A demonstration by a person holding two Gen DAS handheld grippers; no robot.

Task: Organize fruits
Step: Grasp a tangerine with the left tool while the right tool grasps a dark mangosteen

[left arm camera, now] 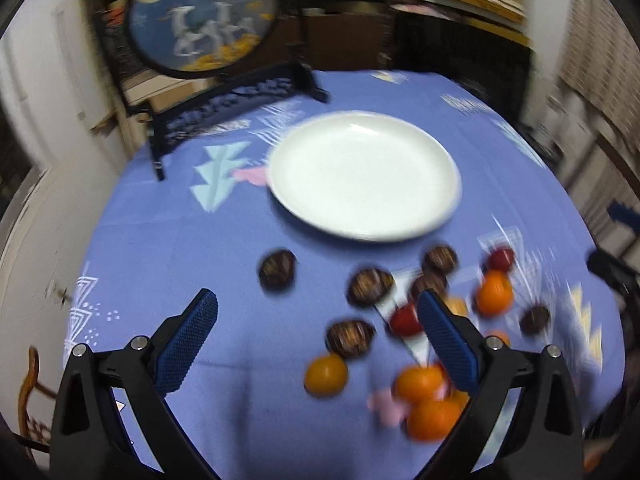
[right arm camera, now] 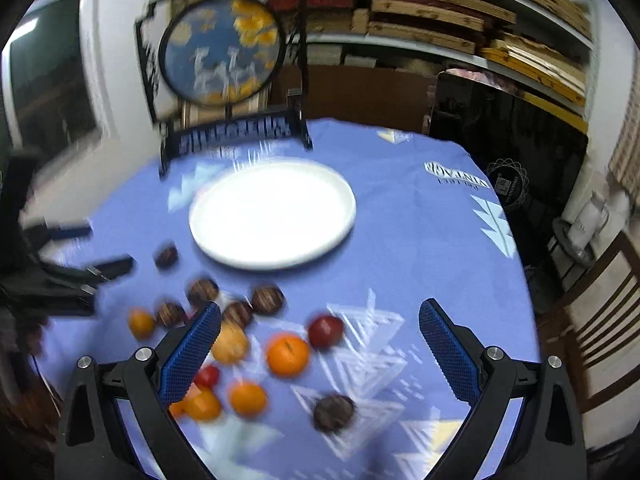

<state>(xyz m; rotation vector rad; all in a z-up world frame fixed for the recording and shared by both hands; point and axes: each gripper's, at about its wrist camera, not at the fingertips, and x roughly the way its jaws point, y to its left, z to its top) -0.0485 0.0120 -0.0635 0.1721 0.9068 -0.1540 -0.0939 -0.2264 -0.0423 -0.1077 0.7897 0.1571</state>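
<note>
Both tongs gape wide, holding nothing: left gripper (left arm camera: 318,312) and right gripper (right arm camera: 320,320) above scattered fruit (right arm camera: 288,354) near the plate (right arm camera: 208,216).

Both wrist views look forward and down over bench (left arm camera: 240,240) from near edge, above scattered fruit. Left view sits further left. Shared: white plate (left arm camera: 364,176) (right arm camera: 272,216), round painted screen (left arm camera: 204,16) (right arm camera: 222,50) at far-left edge.
</note>
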